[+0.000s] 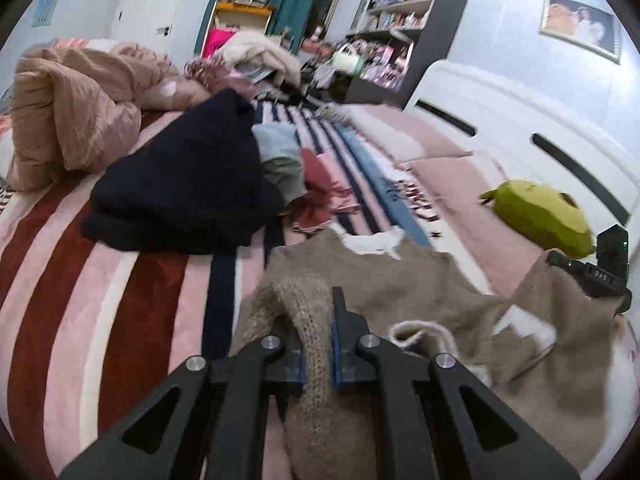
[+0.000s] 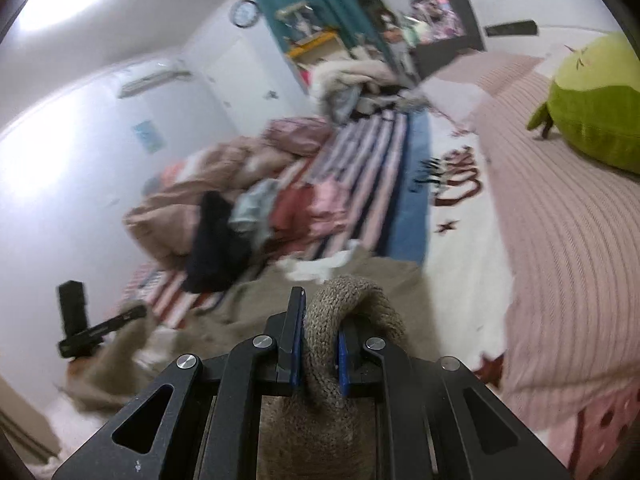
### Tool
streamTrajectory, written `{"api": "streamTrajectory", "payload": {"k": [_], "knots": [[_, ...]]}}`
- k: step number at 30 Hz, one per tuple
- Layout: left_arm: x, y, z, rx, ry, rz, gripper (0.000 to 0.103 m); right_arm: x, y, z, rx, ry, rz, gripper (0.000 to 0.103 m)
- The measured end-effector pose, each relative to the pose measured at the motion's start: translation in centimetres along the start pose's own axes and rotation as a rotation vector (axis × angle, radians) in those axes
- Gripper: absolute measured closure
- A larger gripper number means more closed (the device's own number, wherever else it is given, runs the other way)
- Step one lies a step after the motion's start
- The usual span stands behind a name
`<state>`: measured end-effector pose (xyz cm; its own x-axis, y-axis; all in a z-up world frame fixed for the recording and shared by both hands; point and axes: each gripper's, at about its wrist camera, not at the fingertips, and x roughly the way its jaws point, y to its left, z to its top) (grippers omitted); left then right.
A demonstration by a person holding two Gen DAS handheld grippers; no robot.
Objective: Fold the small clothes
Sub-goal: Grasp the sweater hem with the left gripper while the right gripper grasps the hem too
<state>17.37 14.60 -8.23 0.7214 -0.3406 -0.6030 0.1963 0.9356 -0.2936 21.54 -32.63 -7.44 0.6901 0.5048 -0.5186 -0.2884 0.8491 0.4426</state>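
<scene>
Between your left tongs (image 1: 318, 344) sits a thick, rough brown knit sweater (image 1: 400, 280), woolly and fuzzy, with soft white patches. Your right tongs (image 2: 320, 344) pinch the same chunky ribbed knit. The tongs look like matt black plastic with shiny round metal pins and smooth blue pads (image 1: 337, 360). Past the left tongs lies a soft, dull dark cloth heap (image 1: 180, 184) on a fleecy striped blanket (image 1: 80, 280). To the right of the right tongs you see a plush green toy (image 2: 596, 108) on a ribbed pink cover (image 2: 560, 240).
</scene>
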Motion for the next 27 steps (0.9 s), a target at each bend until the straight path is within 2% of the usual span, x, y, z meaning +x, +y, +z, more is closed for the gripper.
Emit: {"api": "streamTrajectory", "payload": {"k": [5, 9, 13, 17, 19, 20, 22, 23, 24, 25, 27], "knots": [[7.3, 2.7, 1.9, 0.001, 0.106, 0.093, 0.096, 5.1, -4.0, 1.0, 0.040, 0.079, -0.111, 0.095], [11.9, 5.9, 1.6, -0.028, 0.186, 0.102, 0.094, 7.9, -7.0, 0.7, 0.072, 0.137, -0.161, 0.095], [13.5, 7.9, 1.0, -0.098, 0.208, 0.058, 0.092, 10.0, -8.7, 0.3, 0.091, 0.193, -0.185, 0.094], [12.4, 7.2, 1.0, -0.072, 0.215, 0.045, 0.086, 10.4, -8.8, 0.2, 0.070, 0.223, -0.171, 0.089], [10.4, 6.3, 1.3, -0.029, 0.206, 0.035, 0.066, 9.1, -8.1, 0.6, 0.030, 0.231, -0.161, 0.083], [9.3, 5.9, 1.4, -0.007, 0.198, 0.031, 0.060, 8.6, -7.7, 0.7, 0.012, 0.235, -0.156, 0.079], [6.6, 4.7, 1.6, 0.059, 0.173, 0.027, 0.037, 7.1, -6.5, 0.8, -0.038, 0.244, -0.149, 0.067], [5.5, 4.0, 1.7, 0.095, 0.153, 0.048, 0.028, 6.0, -5.6, 0.8, -0.070, 0.252, -0.136, 0.061], [3.9, 3.0, 1.6, 0.147, 0.114, 0.084, 0.013, 5.1, -4.7, 0.7, -0.098, 0.253, -0.133, 0.058], [2.9, 2.5, 1.7, 0.174, 0.090, 0.089, 0.009, 4.7, -4.2, 0.7, -0.116, 0.252, -0.139, 0.056], [2.2, 2.3, 1.8, 0.174, 0.086, 0.077, 0.009, 4.3, -2.9, 0.7, -0.149, 0.262, -0.167, 0.049]]}}
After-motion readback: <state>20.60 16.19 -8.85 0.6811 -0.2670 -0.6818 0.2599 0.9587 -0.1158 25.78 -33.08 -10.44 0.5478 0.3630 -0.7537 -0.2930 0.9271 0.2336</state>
